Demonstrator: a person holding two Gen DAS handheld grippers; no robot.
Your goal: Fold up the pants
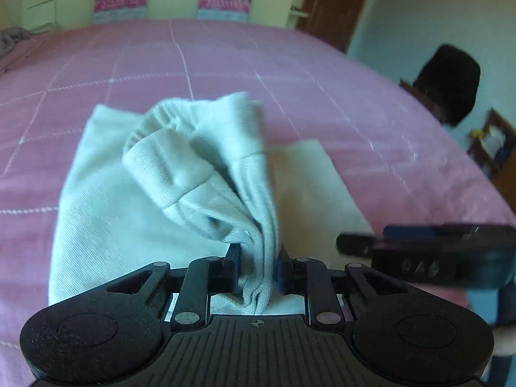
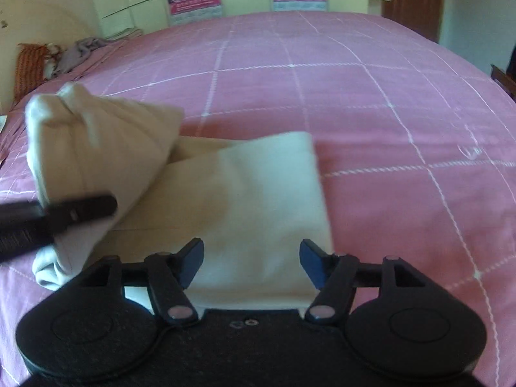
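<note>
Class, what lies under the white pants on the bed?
The pink quilted bedspread shows around the white pants; the part beneath them is covered. The left gripper lifts one bunched end.

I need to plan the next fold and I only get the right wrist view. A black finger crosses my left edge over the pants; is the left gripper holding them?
Observer: Yes. In the left wrist view the left gripper is shut on a bunched, lifted fold of the pants.
Operator: Which part of the pants is that?
Observer: A ribbed band shows on the raised bunch; I cannot tell whether it is waistband or cuff.
Operator: Is my right gripper touching the cloth?
Observer: From the left it shows beside the pants, right gripper open; contact is too blurred to tell.
</note>
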